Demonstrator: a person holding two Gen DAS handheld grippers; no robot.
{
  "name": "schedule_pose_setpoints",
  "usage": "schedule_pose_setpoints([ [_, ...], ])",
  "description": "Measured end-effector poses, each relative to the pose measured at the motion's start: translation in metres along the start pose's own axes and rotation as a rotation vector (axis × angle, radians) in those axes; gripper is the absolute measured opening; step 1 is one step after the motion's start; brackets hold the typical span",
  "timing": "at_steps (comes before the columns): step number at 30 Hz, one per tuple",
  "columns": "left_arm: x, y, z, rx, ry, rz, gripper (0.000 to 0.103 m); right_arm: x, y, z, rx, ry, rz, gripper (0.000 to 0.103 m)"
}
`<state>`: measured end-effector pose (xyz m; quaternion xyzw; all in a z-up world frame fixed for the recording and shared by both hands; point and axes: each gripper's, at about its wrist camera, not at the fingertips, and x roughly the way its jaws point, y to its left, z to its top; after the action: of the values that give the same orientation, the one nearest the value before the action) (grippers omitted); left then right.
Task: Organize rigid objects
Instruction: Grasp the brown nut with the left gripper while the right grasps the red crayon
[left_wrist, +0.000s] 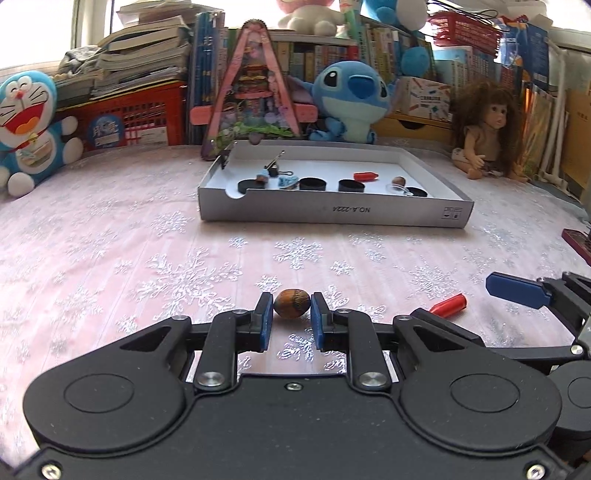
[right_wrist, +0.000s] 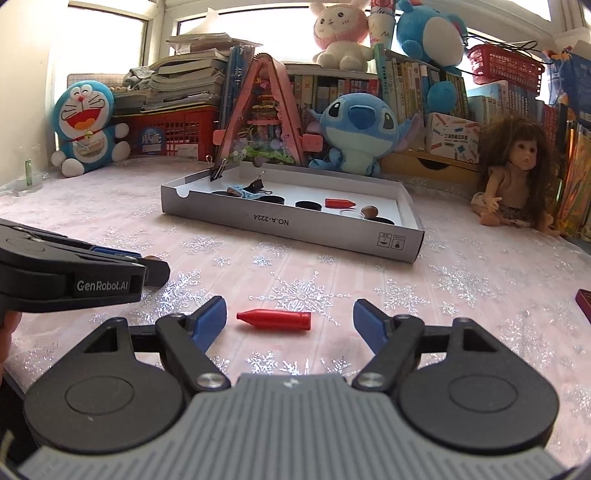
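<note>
On the left, the left tongs (left_wrist: 291, 308) pinch a small brown nut-like bead (left_wrist: 291, 303) between their blue pads, down by the pink snowflake cloth on the surface (left_wrist: 110, 240); whether the bead is lifted clear of the cloth I cannot tell; to their right lies a red bullet-shaped piece (right_wrist: 274, 319) flat on the cloth, its pointed end toward the left; the right tongs (right_wrist: 290, 325) stand spread wide, one blue finger on each side of that red piece, neither pad touching it; farther back, near the middle of the surface, sits a shallow grey box (right_wrist: 295, 230) with white inside; in it are dark round discs (left_wrist: 313, 183), a binder clip (left_wrist: 274, 165), a bit of light blue stuff, a second red piece (left_wrist: 365, 175) and another brown bead (left_wrist: 399, 181) toward its right end; behind the box stand plush toys, a pink triangular model house and rows of books; far right, a doll (right_wrist: 517, 173) with brown hair sits on the cloth.
</note>
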<state>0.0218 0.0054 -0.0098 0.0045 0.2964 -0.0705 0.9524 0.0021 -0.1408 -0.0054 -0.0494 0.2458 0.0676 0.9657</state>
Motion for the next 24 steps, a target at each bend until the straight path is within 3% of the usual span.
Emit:
schedule_pose_setpoints([
  [15, -0.002, -0.011, -0.007, -0.005, -0.02, 0.025, 0.02, 0.0, 0.003, -0.006, 0.025, -0.004, -0.038, 0.073],
  [24, -0.002, -0.013, -0.008, -0.006, -0.022, 0.027, 0.02, 0.002, 0.005, -0.006, 0.025, 0.001, -0.03, 0.062],
])
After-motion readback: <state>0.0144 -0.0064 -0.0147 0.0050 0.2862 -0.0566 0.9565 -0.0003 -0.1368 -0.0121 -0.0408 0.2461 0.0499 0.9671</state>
